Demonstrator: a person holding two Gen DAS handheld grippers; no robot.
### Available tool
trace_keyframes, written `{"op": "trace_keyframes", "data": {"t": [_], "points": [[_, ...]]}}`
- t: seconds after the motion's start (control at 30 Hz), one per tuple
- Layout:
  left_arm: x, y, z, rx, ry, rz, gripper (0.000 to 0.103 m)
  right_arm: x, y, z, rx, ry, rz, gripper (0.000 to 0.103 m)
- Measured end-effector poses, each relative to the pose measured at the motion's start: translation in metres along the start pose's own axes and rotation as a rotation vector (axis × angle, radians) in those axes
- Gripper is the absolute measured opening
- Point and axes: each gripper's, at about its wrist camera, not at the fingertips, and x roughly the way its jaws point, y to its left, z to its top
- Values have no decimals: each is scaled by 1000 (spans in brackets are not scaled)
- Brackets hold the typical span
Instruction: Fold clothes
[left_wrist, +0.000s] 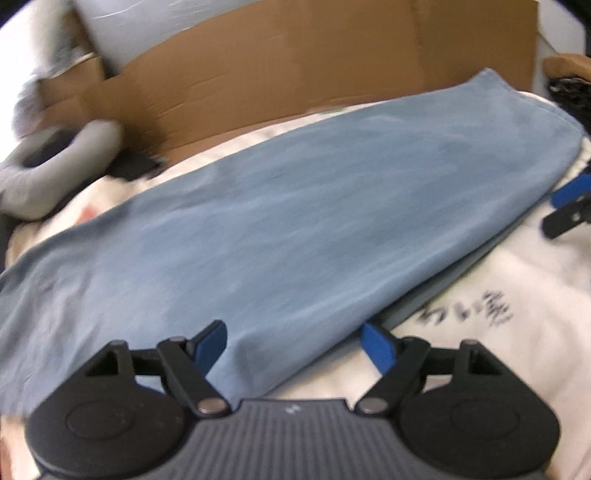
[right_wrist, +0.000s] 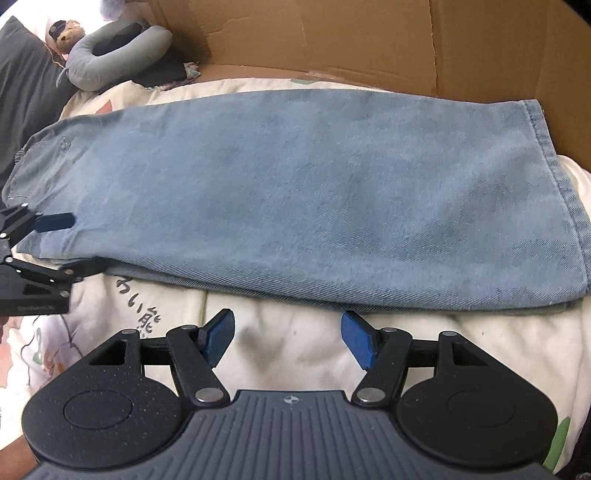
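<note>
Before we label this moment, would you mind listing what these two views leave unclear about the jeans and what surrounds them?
- Jeans: the lower leg lies under the upper one; only its edge shows, right wrist view.
- Waist end: cut by the frame edge and partly covered by the left gripper.
- Left wrist view: motion blur hides the denim weave.
- Print on the quilt: blurred, unreadable.
- Plush toy: too small to identify.
</note>
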Motion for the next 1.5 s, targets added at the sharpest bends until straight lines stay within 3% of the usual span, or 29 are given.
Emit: {"op": "trace_keyframes", "data": {"t": [0.37, 0.53, 0.73, 0.9, 1.17, 1.27, 1.3, 1.37, 1.4, 1.43, 1.5], "points": [[-31, 61, -52, -185, 74, 259, 81, -8, 5, 2, -3, 3, 36, 70], [-26, 92, -74, -303, 143, 324, 81, -11, 1, 2, 9, 18, 19, 70], [-21, 127, -88, -582, 103, 259, 80, -20, -3, 1, -3, 39, -1, 70], [-36, 140, -80, -586, 7, 269, 80, -23, -8, -2, 10, 37, -27, 70], [-16, 151, -98, -726, 36, 232, 75, -21, -15, -2, 49, 30, -34, 70], [-10, 151, -97, -723, 6, 221, 64, -20, -16, -4, 53, 28, -35, 70], [-9, 152, -95, -719, -12, 210, 53, -20, -16, -4, 54, 29, -35, 70], [-6, 149, -89, -657, -8, 217, 45, -19, -17, -6, 57, 29, -35, 70], [-5, 149, -87, -641, -6, 214, 32, -18, -17, -8, 62, 30, -35, 70], [-7, 149, -86, -627, 0, 216, 26, -17, -18, -9, 67, 31, -36, 70], [-15, 149, -86, -601, 10, 231, 21, -18, -19, -11, 74, 25, -34, 70]]}}
